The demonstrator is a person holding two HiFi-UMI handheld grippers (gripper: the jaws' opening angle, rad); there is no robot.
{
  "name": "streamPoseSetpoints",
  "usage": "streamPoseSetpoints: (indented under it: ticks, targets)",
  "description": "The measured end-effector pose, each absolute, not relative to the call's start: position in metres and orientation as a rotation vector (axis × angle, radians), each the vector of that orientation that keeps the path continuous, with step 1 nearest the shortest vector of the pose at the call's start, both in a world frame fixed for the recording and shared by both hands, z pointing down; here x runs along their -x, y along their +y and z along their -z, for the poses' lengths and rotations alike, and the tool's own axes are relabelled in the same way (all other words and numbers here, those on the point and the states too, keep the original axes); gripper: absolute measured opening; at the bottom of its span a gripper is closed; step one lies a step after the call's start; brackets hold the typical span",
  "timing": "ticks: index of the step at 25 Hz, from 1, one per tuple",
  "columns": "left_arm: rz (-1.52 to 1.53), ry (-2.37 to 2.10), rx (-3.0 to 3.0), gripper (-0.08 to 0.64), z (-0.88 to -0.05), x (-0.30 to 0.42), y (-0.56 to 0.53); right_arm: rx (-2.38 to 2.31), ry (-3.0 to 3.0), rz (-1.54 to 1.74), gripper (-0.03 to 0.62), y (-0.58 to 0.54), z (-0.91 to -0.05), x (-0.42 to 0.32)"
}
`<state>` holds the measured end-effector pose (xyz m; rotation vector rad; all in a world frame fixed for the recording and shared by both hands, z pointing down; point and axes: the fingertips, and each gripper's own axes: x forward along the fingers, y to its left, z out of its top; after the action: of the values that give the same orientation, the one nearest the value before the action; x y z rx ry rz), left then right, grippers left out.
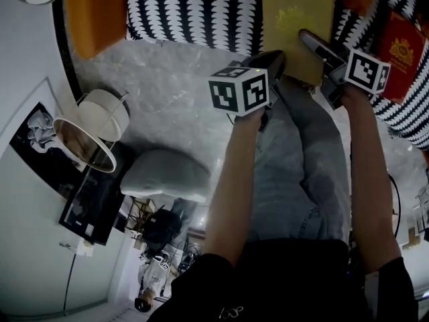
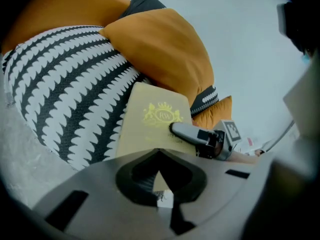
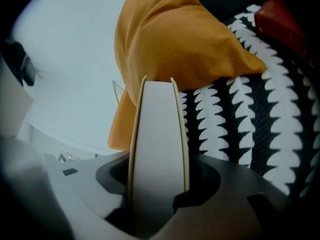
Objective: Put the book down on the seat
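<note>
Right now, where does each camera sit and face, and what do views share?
Head view: on the head, steeply down at patterned seat; forearms, jeans, left tool, right tool show.
Left gripper view: on left tool, along its shut jaws toward yellow book; right tool shows.
Right gripper view: on right tool, along jaws clamping the book's page edge; orange cushion beyond.
Shared: all three show book and seat.
</note>
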<state>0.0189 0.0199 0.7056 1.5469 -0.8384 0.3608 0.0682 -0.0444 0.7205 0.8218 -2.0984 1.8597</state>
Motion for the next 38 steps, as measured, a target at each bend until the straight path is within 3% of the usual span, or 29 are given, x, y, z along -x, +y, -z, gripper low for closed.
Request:
streamPoseSetpoints:
  ticks: [17, 30, 38]
  targets:
    - [-0.331, -0.809, -1.582, 0.012, -0.706, -0.039, 0.001, -0.931, -2.103, -1.477, 0.310, -0.047, -0.726, -0.090]
    - [-0.329, -0.856, -1.595, 0.012, -0.714, -0.035, -0.005, -1.117, -2.031, -1.161, 0.313, -0.049, -0.717, -0.137]
    - [-0.329, -0.878, -1.603, 0.012, -0.717, -0.044, -0.008, -1.030, -2.088, -0.920, 0.117, -0.037, -0.700, -0.113]
